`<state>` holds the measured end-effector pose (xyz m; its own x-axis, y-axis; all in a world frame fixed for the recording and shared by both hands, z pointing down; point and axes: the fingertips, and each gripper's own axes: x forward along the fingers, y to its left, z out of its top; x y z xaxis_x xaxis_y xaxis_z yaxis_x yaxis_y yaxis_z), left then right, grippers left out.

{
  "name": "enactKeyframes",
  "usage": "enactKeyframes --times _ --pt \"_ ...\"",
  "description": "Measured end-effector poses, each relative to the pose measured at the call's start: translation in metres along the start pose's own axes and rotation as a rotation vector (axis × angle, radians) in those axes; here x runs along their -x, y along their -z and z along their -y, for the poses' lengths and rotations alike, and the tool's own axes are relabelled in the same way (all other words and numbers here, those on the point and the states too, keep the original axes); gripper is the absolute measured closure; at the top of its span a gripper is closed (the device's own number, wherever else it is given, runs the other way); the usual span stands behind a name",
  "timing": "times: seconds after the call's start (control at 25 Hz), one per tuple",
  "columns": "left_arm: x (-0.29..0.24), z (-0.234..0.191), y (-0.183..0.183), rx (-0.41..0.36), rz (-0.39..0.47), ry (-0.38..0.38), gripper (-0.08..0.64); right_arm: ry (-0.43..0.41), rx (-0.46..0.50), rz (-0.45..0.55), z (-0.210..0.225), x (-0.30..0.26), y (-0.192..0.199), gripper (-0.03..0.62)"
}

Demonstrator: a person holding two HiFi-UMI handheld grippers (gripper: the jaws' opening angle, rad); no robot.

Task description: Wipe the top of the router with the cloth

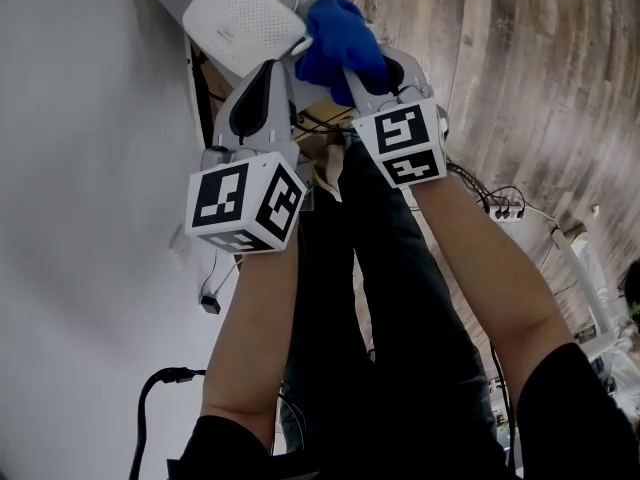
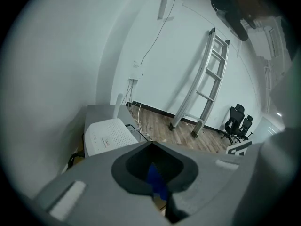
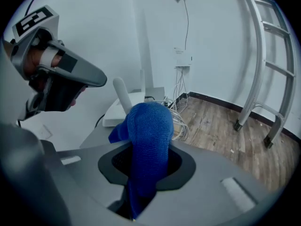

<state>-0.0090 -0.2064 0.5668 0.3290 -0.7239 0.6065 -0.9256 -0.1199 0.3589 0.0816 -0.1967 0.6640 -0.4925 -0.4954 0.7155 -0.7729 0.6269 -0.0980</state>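
Before a white wall (image 1: pixel 80 168) and wood floor (image 1: pixel 520 68), a grey counter (image 2: pixel 101 114) carries the white router (image 1: pixel 243 20), near both grippers. Our right gripper (image 3: pixel 146 166) is clamped on the blue cloth (image 3: pixel 148 131); our left gripper (image 2: pixel 153 173) is closed, seemingly empty. We should lay the cloth flat on the router's top and press lightly, clear of the cables (image 3: pixel 181 119).

Head view looks down; gripper views both face the router (image 2: pixel 110 135).

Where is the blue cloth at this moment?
In the head view the blue cloth is at top centre, clamped in the right gripper, just beside the white router.
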Motion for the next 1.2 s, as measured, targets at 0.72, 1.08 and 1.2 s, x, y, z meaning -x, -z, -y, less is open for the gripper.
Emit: enactKeyframes --times 0.72,1.08,1.2 --pt "0.025 -0.028 -0.062 -0.032 0.054 0.05 0.56 0.007 -0.056 0.15 -0.036 0.061 -0.106 0.483" --pt "0.064 -0.085 -0.105 -0.085 0.115 0.073 0.56 -0.01 -0.174 0.288 -0.122 0.051 -0.195 0.482" --pt "0.057 -0.105 -0.118 -0.115 0.147 0.069 0.56 0.016 -0.2 0.318 -0.124 0.013 -0.21 0.482"
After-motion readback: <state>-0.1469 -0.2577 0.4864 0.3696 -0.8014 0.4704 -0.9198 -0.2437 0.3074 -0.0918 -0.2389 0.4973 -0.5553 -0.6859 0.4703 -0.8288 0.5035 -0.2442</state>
